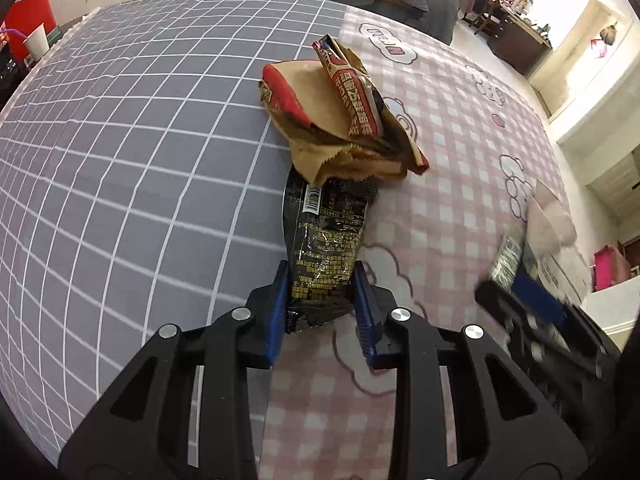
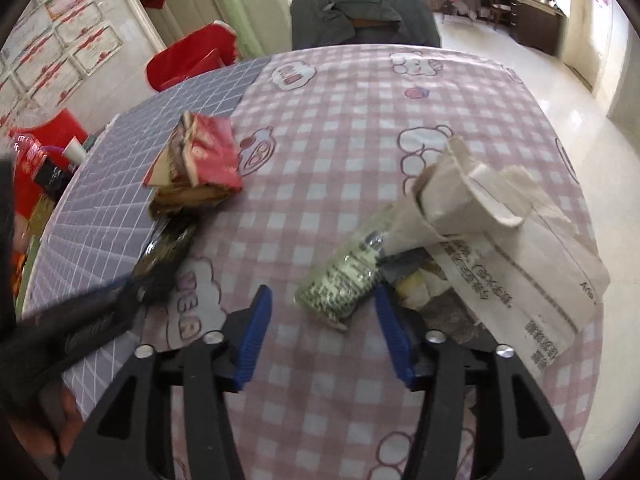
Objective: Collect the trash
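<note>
A black foil snack wrapper lies where the grey and pink cloths meet. My left gripper is shut on its near end, a blue pad against each side. Beyond it sits a heap of brown and red snack bags. In the right wrist view, my right gripper stands open. A crumpled green-and-white printed wrapper lies just ahead between its tips, untouched by the pads. Crumpled white paper and a printed white bag rest against that wrapper. The left gripper shows blurred at the left of this view.
A grey grid cloth covers the table's left part and a pink checked cloth the right. A grey covered chair stands behind the far edge. A white cup and red bags sit past the left edge.
</note>
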Demonstrator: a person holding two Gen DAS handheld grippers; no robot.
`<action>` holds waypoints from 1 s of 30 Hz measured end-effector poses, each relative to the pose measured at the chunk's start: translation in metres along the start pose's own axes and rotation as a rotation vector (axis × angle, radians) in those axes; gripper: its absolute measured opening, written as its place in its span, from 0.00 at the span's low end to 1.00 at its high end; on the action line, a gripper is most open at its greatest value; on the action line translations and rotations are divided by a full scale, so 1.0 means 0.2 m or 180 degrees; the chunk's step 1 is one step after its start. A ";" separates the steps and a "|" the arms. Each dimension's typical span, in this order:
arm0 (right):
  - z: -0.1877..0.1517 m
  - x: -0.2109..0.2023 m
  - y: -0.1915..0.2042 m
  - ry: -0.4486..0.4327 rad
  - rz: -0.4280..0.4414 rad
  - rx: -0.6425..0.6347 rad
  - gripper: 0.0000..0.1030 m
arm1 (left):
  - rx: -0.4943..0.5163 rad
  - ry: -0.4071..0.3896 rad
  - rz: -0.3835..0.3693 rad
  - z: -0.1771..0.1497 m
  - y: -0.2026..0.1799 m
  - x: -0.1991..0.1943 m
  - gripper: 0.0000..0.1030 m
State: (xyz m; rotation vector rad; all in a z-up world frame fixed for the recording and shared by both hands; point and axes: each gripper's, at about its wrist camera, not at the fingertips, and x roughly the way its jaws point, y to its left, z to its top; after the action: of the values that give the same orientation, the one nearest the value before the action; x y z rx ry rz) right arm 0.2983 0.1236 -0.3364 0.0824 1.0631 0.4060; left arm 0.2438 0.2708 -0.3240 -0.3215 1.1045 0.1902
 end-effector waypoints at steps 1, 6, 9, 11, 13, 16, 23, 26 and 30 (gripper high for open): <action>0.02 0.01 -0.01 -0.0045 0.0038 0.0058 0.58 | 0.0007 0.0007 -0.0033 -0.02 0.00 -0.02 0.29; 0.01 0.04 0.04 -0.0126 -0.0198 -0.0180 0.57 | 0.0031 0.0004 -0.0079 -0.08 -0.01 -0.08 0.29; 0.02 0.04 0.03 -0.0179 -0.0244 -0.0206 0.30 | 0.0029 -0.0027 -0.0102 -0.10 -0.02 -0.12 0.29; 0.03 0.04 0.00 -0.0174 -0.0221 -0.0182 0.15 | 0.0038 -0.0064 -0.0109 -0.10 -0.03 -0.15 0.29; 0.04 0.04 -0.03 -0.0143 -0.0133 -0.0121 0.14 | 0.0046 -0.0103 -0.0105 -0.12 -0.03 -0.19 0.29; 0.02 -0.01 -0.04 -0.0155 0.0062 -0.0039 0.06 | 0.0035 -0.0135 -0.0102 -0.13 -0.04 -0.22 0.29; -0.02 -0.14 0.00 -0.0177 0.0340 -0.0044 0.05 | -0.0011 -0.0189 -0.0132 -0.17 -0.08 -0.31 0.29; -0.04 -0.21 0.01 -0.0176 0.0490 -0.0035 0.04 | -0.0002 -0.0240 -0.0164 -0.18 -0.11 -0.37 0.29; -0.08 -0.34 -0.01 -0.0200 0.0683 0.0029 0.03 | -0.0024 -0.0319 -0.0229 -0.20 -0.16 -0.45 0.29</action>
State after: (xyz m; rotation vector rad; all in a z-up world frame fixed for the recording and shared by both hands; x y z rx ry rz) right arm 0.2570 0.0952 -0.2872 0.2173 0.9974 0.5886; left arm 0.1810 0.2273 -0.2538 -0.3544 0.9917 0.1451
